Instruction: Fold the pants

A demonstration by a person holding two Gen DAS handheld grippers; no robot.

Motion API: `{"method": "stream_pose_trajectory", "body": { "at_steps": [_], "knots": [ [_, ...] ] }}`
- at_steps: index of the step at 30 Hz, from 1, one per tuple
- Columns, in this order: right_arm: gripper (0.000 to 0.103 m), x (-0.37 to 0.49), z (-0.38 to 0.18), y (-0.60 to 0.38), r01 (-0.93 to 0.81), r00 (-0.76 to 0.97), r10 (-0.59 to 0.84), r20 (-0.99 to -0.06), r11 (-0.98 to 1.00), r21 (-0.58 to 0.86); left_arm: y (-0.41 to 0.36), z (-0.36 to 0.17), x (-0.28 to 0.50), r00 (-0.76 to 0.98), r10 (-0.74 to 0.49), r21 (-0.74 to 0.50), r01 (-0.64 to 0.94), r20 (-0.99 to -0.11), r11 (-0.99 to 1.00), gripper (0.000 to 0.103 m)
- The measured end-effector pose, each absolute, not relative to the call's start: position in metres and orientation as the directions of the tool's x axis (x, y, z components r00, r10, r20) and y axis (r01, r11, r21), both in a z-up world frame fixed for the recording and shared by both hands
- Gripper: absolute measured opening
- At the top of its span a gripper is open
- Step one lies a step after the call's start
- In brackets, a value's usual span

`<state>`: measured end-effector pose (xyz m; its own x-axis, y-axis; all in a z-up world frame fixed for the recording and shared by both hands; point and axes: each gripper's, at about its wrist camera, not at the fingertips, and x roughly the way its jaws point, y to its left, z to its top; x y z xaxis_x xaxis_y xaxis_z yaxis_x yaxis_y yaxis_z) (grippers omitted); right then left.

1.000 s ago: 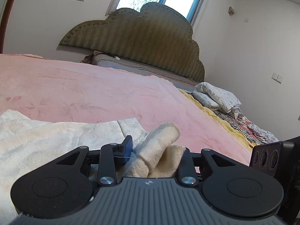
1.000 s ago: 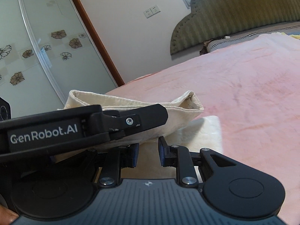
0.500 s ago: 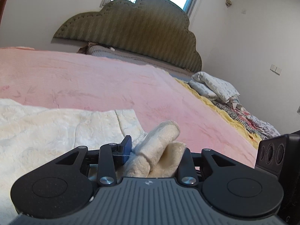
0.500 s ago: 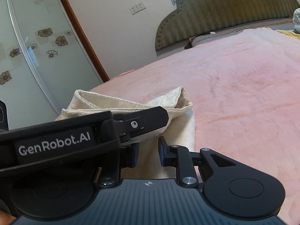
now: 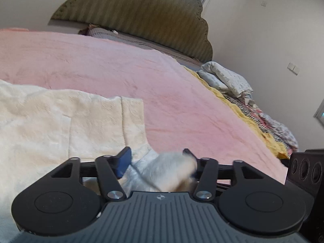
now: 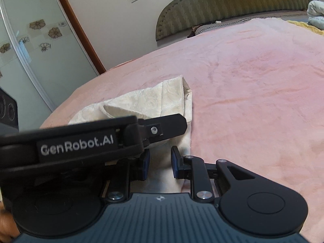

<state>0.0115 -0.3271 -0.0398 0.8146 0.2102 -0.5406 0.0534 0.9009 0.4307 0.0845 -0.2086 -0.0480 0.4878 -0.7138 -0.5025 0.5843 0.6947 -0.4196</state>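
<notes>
A pink blanket (image 5: 101, 64) covers the bed in both views. The cream pants (image 5: 50, 121) lie on it, filling the left view from 9 to 7 o'clock, their left side cut off by the frame edge. The right view shows them (image 6: 154, 99) as a folded stack at centre, its near end hidden under the other gripper's black body at 9 o'clock. A green headboard (image 5: 141, 14) stands at 12 o'clock. Only the left view shows the heap of bedding (image 5: 232, 81) at 3 o'clock; only the right view shows the flowered wardrobe door (image 6: 30, 46) at 10 o'clock. The left gripper (image 5: 158, 162) is spread wide around a blurred bunch of pants cloth; whether it pinches it is unclear. The right gripper (image 6: 160, 164) stands part open over the cloth, gripping nothing.
</notes>
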Motion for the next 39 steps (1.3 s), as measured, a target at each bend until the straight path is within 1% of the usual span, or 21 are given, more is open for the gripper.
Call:
{"method": "stream_pose_trajectory", "body": {
  "at_steps": [1,2,3,4,6,9,11,13,14,16,19,21,23,25,27,28,30,32,33,36,39],
  "knots": [
    [0.021,0.008,-0.039,-0.328,0.055,0.812,0.203,-0.547,0.907,0.418,-0.207,-0.047,0.085,0.475,-0.724,-0.439,0.582,-0.5,0.685,0.066],
    [0.021,0.005,-0.037,-0.328,0.059,0.811,0.191,-0.553,0.914,0.402,-0.206,-0.046,0.085,0.46,-0.735,-0.456,0.582,-0.499,0.674,0.068],
    [0.026,0.001,-0.035,-0.329,0.072,0.81,0.171,-0.561,0.921,0.384,-0.204,-0.045,0.085,0.44,-0.747,-0.473,0.584,-0.498,0.659,0.068],
    [0.038,-0.004,-0.034,-0.331,0.098,0.805,0.133,-0.578,0.931,0.352,-0.203,-0.043,0.085,0.411,-0.764,-0.495,0.589,-0.497,0.639,0.068],
    [0.052,-0.013,-0.031,-0.336,0.151,0.805,0.055,-0.591,0.944,0.294,-0.197,-0.037,0.081,0.382,-0.78,-0.517,0.593,-0.495,0.618,0.068],
    [0.053,-0.026,-0.021,-0.346,0.25,0.816,-0.059,-0.576,0.933,0.259,-0.173,-0.02,0.076,0.376,-0.797,-0.525,0.606,-0.472,0.597,0.069],
    [0.054,-0.035,-0.008,-0.349,0.305,0.845,-0.128,-0.52,0.913,0.27,-0.15,-0.008,0.078,0.447,-0.758,-0.484,0.587,-0.474,0.649,0.072],
    [0.055,-0.038,0.005,-0.345,0.289,0.878,-0.125,-0.462,0.908,0.304,-0.125,0.002,0.087,0.54,-0.684,-0.434,0.53,-0.491,0.729,0.073],
    [0.055,-0.036,0.01,-0.34,0.258,0.891,-0.1,-0.442,0.914,0.314,-0.114,0.004,0.092,0.567,-0.657,-0.421,0.505,-0.497,0.754,0.072],
    [0.055,-0.025,0.015,-0.321,0.162,0.902,-0.016,-0.432,0.939,0.304,-0.089,0.007,0.102,0.605,-0.61,-0.399,0.461,-0.512,0.793,0.073],
    [0.053,-0.003,0.013,-0.283,0.025,0.882,0.094,-0.462,0.969,0.245,-0.068,0.0,0.106,0.637,-0.542,-0.334,0.427,-0.548,0.84,0.073],
    [0.053,0.008,0.004,-0.262,-0.036,0.848,0.128,-0.514,0.982,0.185,-0.063,-0.012,0.104,0.637,-0.5,-0.277,0.422,-0.587,0.863,0.073],
    [0.053,0.008,-0.008,-0.251,-0.067,0.808,0.131,-0.574,0.989,0.133,-0.064,-0.028,0.101,0.61,-0.482,-0.221,0.453,-0.629,0.863,0.073],
    [0.052,0.007,-0.019,-0.248,-0.084,0.781,0.123,-0.612,0.992,0.092,-0.07,-0.038,0.091,0.634,-0.447,-0.119,0.49,-0.631,0.864,0.073],
    [0.053,0.002,-0.016,-0.255,-0.082,0.782,0.128,-0.61,0.991,0.104,-0.079,-0.034,0.085,0.665,-0.421,-0.037,0.51,-0.617,0.859,0.073],
    [0.053,0.001,-0.012,-0.259,-0.075,0.782,0.135,-0.608,0.99,0.123,-0.083,-0.03,0.086,0.671,-0.428,-0.03,0.518,-0.606,0.855,0.073],
    [0.053,0.007,0.0,-0.269,-0.06,0.798,0.136,-0.587,0.987,0.148,-0.086,-0.02,0.093,0.668,-0.465,-0.064,0.532,-0.582,0.845,0.074],
    [0.053,0.02,0.015,-0.276,-0.05,0.821,0.108,-0.56,0.992,0.118,-0.087,-0.011,0.106,0.672,-0.482,-0.098,0.525,-0.562,0.845,0.081],
    [0.053,0.027,0.02,-0.277,-0.056,0.831,0.101,-0.548,0.994,0.099,-0.089,-0.006,0.117,0.676,-0.472,-0.106,0.508,-0.566,0.855,0.083],
    [0.053,0.06,0.029,-0.276,-0.046,0.837,0.068,-0.543,0.997,0.055,-0.094,-0.003,0.146,0.663,-0.441,-0.123,0.47,-0.605,0.874,0.083],
    [0.053,0.088,0.024,-0.273,-0.075,0.817,0.103,-0.567,0.995,0.071,-0.097,-0.014,0.171,0.615,-0.406,-0.148,0.427,-0.675,0.892,0.083]
  ]
}}
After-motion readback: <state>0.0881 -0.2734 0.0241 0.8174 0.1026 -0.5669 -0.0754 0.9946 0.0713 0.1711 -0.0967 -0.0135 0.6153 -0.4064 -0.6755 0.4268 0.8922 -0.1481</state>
